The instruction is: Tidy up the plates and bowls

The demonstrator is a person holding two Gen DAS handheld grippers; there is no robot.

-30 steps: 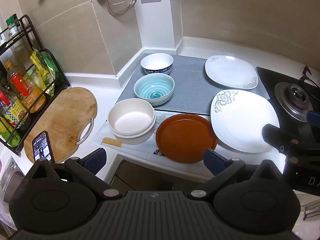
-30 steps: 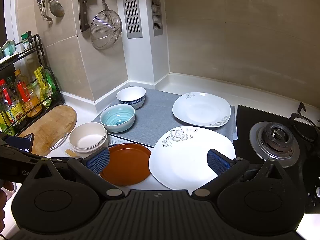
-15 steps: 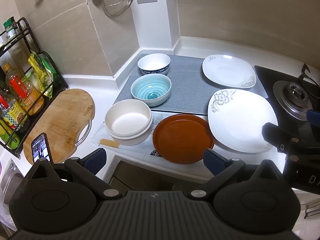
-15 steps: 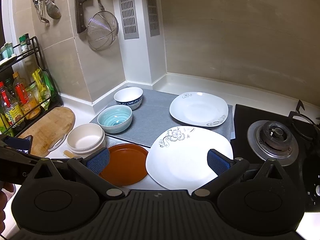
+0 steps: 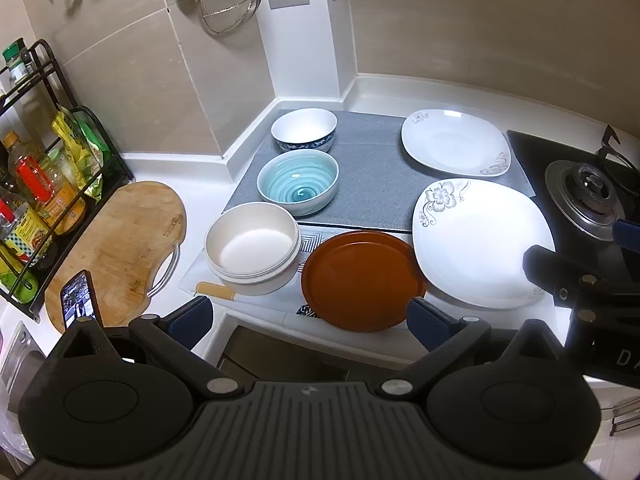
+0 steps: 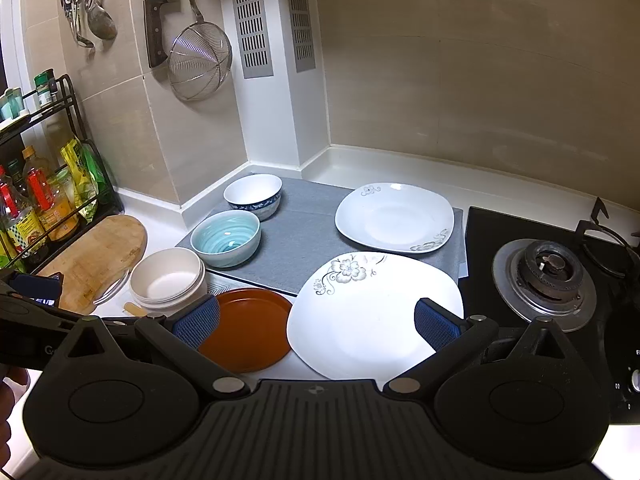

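On the counter stand a cream bowl (image 5: 252,246), a teal bowl (image 5: 298,186) and a blue-patterned white bowl (image 5: 304,130) in a row on the left. A brown plate (image 5: 362,278) lies at the front, a large flowered white plate (image 5: 480,240) to its right, a smaller white plate (image 5: 454,142) behind. All show in the right wrist view too, such as the large plate (image 6: 372,316) and the brown plate (image 6: 248,328). My left gripper (image 5: 308,322) is open and empty, above the front edge. My right gripper (image 6: 316,322) is open and empty over the large plate's near side.
A grey mat (image 5: 372,184) lies under the far dishes. A wooden cutting board (image 5: 120,248) and a phone (image 5: 78,304) are at the left, beside a bottle rack (image 5: 40,200). A gas hob (image 6: 544,276) is at the right. A strainer (image 6: 200,64) hangs on the wall.
Both views shift slightly: the dishes sit a little lower and further left in frame than a second ago. Both grippers stay open; no dish has moved.
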